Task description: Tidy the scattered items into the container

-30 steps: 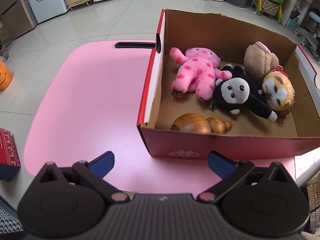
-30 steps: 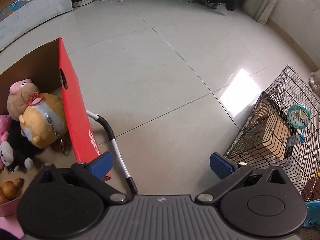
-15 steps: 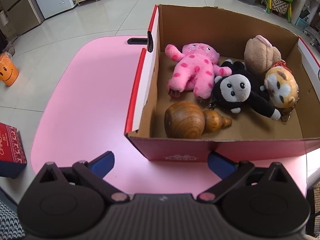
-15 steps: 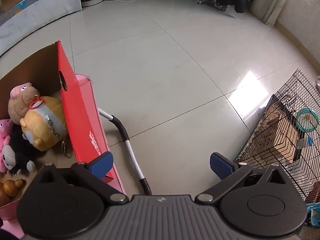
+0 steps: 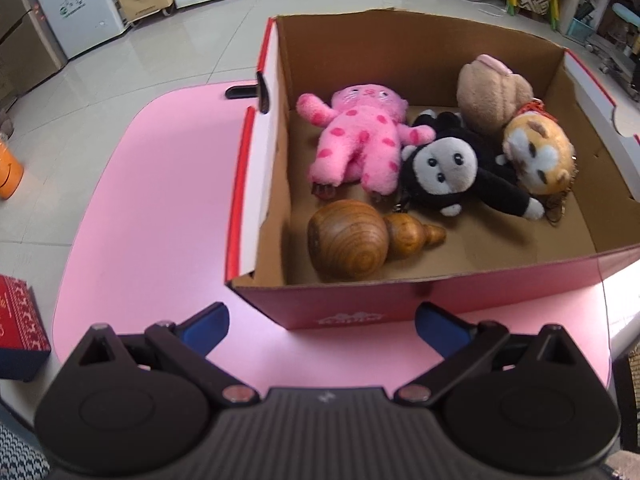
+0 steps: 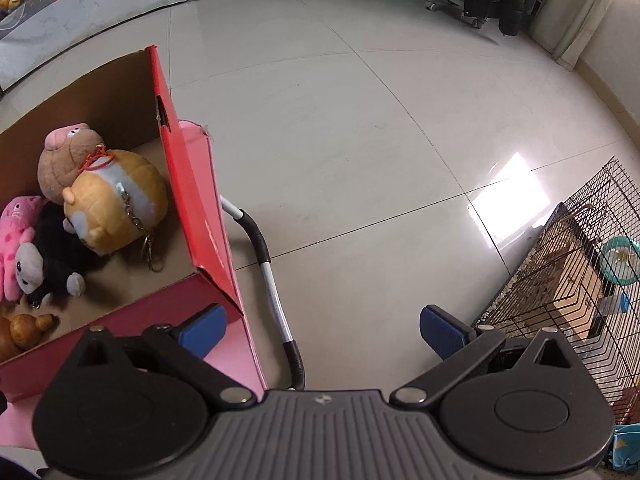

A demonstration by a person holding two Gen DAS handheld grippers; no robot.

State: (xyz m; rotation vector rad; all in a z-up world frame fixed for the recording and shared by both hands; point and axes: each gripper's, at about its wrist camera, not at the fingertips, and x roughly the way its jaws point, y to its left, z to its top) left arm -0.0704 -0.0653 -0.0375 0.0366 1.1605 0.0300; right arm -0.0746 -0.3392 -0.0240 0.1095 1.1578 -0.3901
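Observation:
A red cardboard box [image 5: 404, 308] stands on the pink table [image 5: 160, 200]. Inside lie a pink spotted plush cat [image 5: 360, 136], a black monkey plush [image 5: 452, 168], an orange cat plush [image 5: 536, 152], a tan plush [image 5: 492, 92] and a wooden gourd [image 5: 360, 236]. My left gripper [image 5: 322, 326] is open and empty, just in front of the box's near wall. My right gripper [image 6: 322, 330] is open and empty, at the box's right corner [image 6: 212, 240], above the floor. The orange cat plush [image 6: 116, 200] and the tan plush [image 6: 64, 160] show there too.
A red patterned box [image 5: 20, 320] sits at the table's left edge. An orange cup [image 5: 10, 168] stands on the floor at left. A table leg tube [image 6: 272, 280] runs beside the box. A wire cage [image 6: 568, 280] stands at right.
Both grippers have risen and drawn back slightly, so more of the box's inside shows. Both stay open and empty. Nothing in the box has moved.

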